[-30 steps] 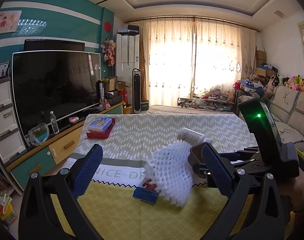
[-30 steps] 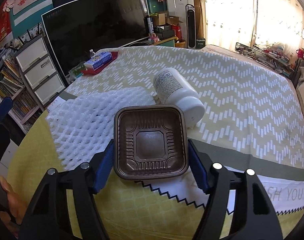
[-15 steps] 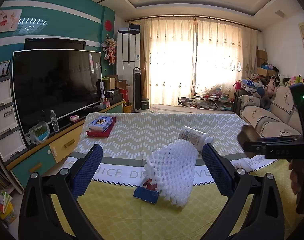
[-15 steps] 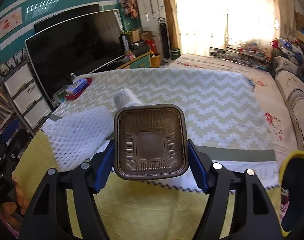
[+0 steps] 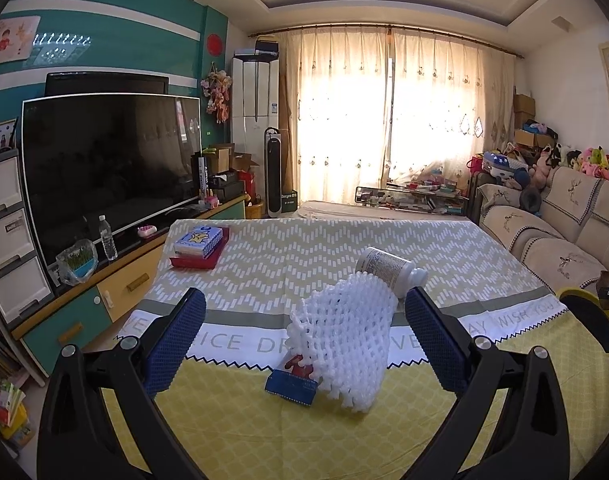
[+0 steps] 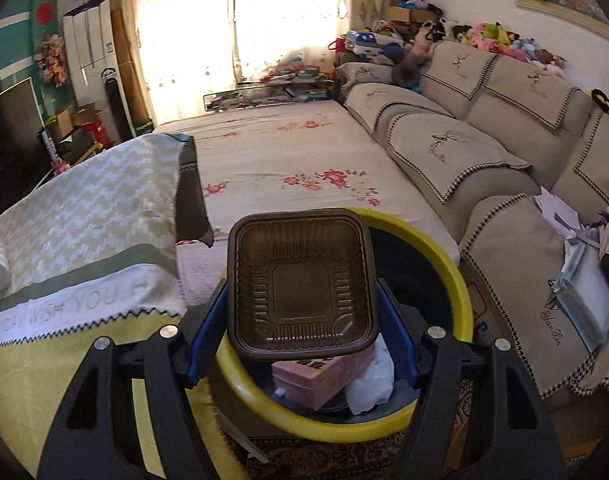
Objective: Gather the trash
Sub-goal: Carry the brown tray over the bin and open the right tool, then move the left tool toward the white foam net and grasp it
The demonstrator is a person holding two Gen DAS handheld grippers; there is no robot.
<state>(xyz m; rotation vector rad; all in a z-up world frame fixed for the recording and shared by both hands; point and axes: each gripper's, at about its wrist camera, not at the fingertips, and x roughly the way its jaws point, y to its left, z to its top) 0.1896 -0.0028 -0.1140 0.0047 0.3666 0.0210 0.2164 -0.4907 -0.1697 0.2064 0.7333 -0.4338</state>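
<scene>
Right wrist view shows our right gripper (image 6: 302, 300) clamped on the brown plastic tray (image 6: 302, 280), which hangs over the mouth of the yellow-rimmed bin (image 6: 460, 280); we judge the drop is next, so we should centre the tray over the opening, tip it forward and only then part the pads; the tool points forward and slightly down beside the table (image 5: 264, 432); our left gripper (image 5: 304, 344) hovers wide open and empty, facing the white foam net (image 5: 344, 344).

Tablecloth (image 5: 232, 343) border reads "ICE DR", "WISH YOU" (partly hidden); bottle (image 5: 388, 267) label illegible.
</scene>
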